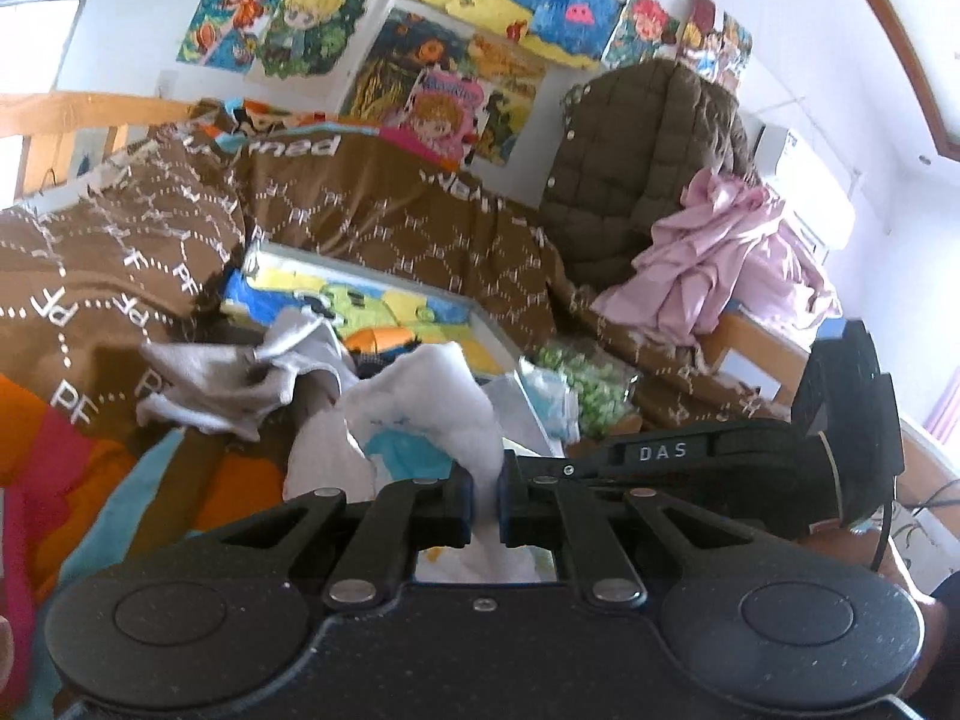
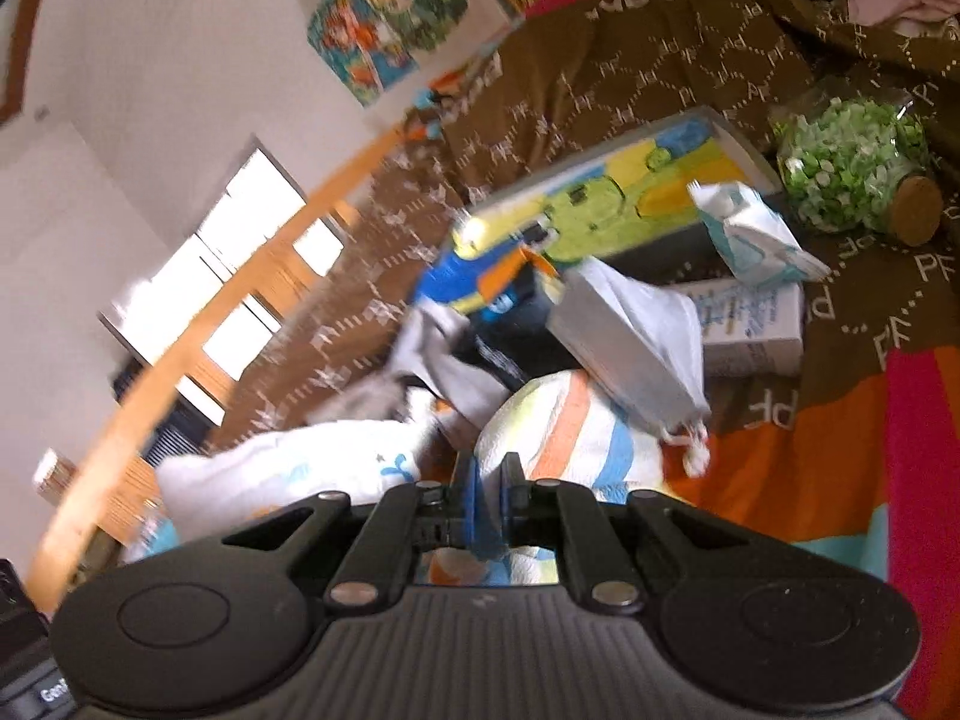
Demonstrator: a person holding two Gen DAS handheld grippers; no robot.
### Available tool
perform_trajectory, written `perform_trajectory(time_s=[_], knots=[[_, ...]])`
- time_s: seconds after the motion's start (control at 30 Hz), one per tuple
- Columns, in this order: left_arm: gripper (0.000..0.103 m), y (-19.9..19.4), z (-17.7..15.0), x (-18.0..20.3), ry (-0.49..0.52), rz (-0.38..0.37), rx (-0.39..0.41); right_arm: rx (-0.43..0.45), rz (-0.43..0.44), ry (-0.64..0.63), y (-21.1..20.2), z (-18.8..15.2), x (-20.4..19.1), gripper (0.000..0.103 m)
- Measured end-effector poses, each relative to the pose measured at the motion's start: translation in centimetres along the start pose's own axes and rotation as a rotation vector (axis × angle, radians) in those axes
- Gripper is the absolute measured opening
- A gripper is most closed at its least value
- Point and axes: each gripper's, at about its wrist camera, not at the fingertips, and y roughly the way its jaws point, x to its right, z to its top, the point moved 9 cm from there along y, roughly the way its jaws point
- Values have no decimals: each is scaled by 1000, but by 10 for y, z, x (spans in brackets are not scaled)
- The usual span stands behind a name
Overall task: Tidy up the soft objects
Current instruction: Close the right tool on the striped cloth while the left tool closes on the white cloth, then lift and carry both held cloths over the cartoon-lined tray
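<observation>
The left gripper [image 1: 485, 501] is speckled black with silver rivets and blue pads. The right gripper [image 2: 487, 501] matches it, with a ribbed grey body.

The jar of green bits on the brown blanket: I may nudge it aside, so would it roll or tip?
The jar lies on its side, cork end facing the camera, so it would probably roll. The rumpled brown blanket should slow it. It looks like glass, maybe fragile.

Cartoon posters [image 1: 384, 30] on the wall, a glass jar [image 2: 852, 162] of green bits, a small carton [image 2: 756, 330].
</observation>
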Motion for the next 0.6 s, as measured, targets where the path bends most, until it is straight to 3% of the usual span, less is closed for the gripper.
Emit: perform_trajectory(time_s=[0.33,0.6], knots=[[7,-18,33,1,-31,-12,67,179,170,-37,-33,22,-26,9],[7,-10,70,8,2,-24,103,261,160,-90,-35,47,-30,9]])
